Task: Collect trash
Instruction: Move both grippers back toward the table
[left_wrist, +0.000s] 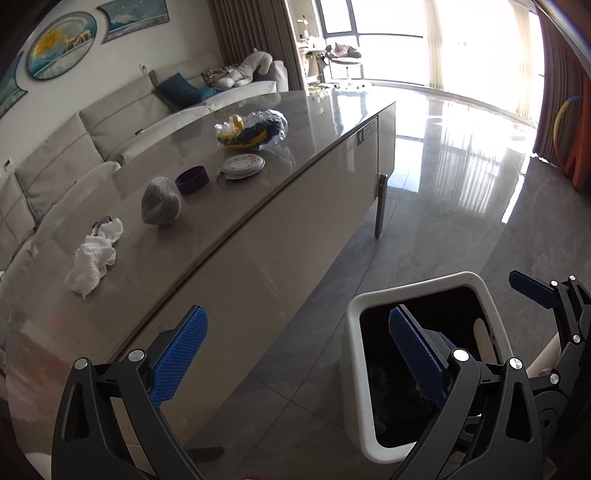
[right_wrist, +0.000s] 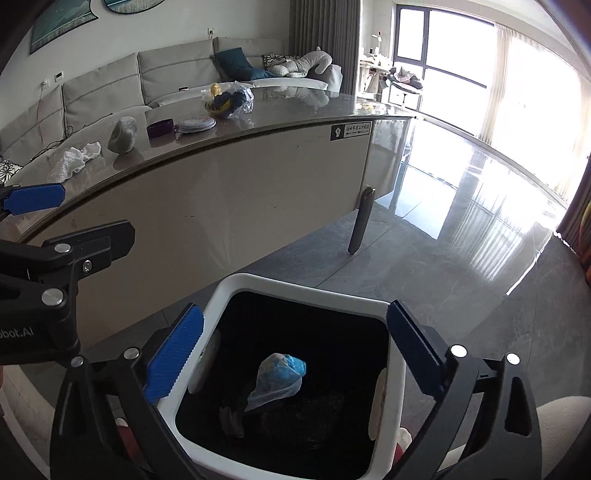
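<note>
White-rimmed trash bin with a black liner stands on the grey tiled floor just beside a long low table. Inside the bin lies a small clear plastic bag with something blue in it, next to a dark round item that is hard to make out. The right gripper hangs over the bin's mouth with its blue ribbed pads spread wide apart and nothing between them; the bag lies below, free of the pads. The left gripper is beside it, also spread wide and empty, one finger over the table's edge and the other over the bin's rim.

On the glossy table top, well apart from the bin, sit a crumpled white paper towel, a grey crumpled lump, a dark purple round bowl, a round flat tin, and a clear bag holding yellow and dark items. Behind the table runs a light grey sofa with a teal cushion. Bright windows fill the far side of the room
</note>
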